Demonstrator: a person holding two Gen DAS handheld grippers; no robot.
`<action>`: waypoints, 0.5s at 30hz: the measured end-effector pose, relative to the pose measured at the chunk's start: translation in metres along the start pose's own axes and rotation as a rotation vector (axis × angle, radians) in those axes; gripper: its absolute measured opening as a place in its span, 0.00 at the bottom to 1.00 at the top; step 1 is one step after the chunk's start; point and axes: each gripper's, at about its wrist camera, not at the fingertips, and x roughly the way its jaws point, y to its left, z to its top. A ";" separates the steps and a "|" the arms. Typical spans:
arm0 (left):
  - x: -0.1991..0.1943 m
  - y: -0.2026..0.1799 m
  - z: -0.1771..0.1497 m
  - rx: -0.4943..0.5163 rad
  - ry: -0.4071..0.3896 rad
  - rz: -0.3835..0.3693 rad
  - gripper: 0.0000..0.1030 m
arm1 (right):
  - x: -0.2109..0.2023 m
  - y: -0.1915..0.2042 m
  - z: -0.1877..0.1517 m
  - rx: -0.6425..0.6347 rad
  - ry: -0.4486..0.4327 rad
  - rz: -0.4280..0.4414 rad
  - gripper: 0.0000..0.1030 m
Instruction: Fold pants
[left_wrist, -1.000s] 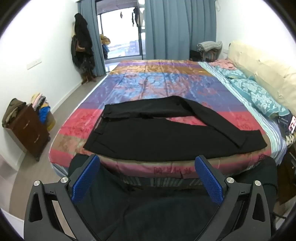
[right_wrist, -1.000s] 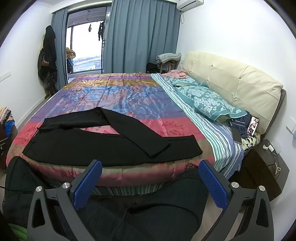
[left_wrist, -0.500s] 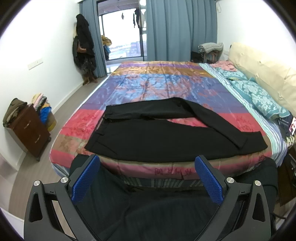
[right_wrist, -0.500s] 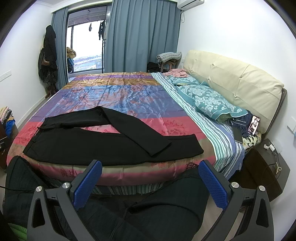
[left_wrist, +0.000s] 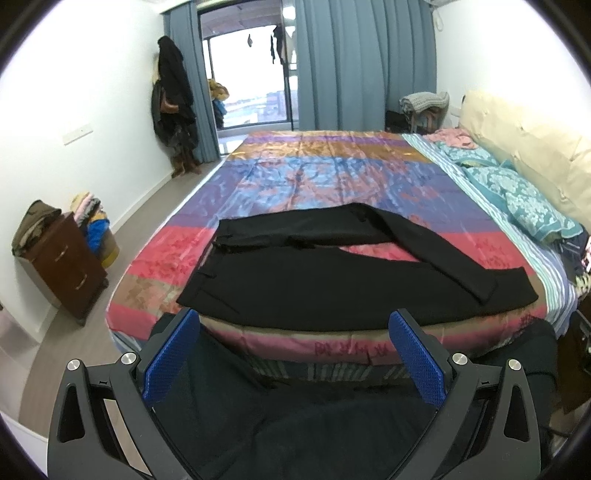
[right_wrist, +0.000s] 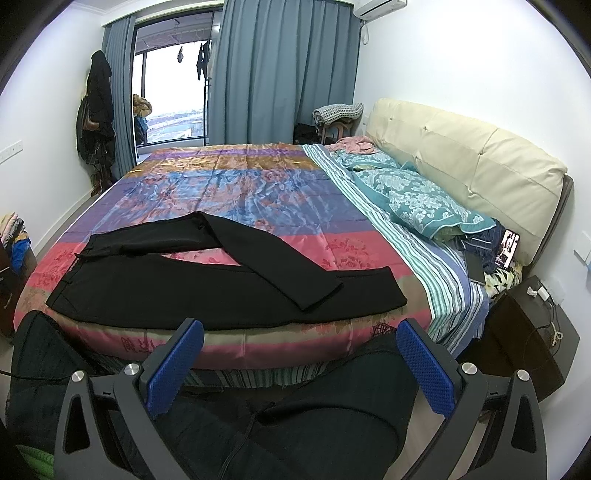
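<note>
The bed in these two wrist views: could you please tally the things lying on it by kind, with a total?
Black pants, spread near the bed's front edge: 1
Teal floral pillows by the cream headboard: 2
Crumpled pink garment at the far corner: 1
Phone with lit screen, propped by the headboard: 1
Total: 5

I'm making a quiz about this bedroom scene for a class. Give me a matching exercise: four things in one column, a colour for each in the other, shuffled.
Things:
1. pants
2. headboard
3. curtains
4. fingers

Colours:
A. cream
B. bright blue
C. black
D. grey-blue

Pairs: 1-C, 2-A, 3-D, 4-B
</note>
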 end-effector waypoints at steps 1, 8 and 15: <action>0.000 0.001 0.001 0.000 -0.003 0.002 0.99 | 0.000 0.001 -0.001 -0.001 -0.002 0.001 1.00; 0.001 0.001 -0.003 -0.008 -0.002 0.010 0.99 | -0.001 0.003 0.001 -0.003 -0.004 0.009 1.00; 0.002 0.000 -0.005 -0.005 -0.007 0.013 0.99 | 0.000 0.000 0.002 -0.004 0.000 0.014 1.00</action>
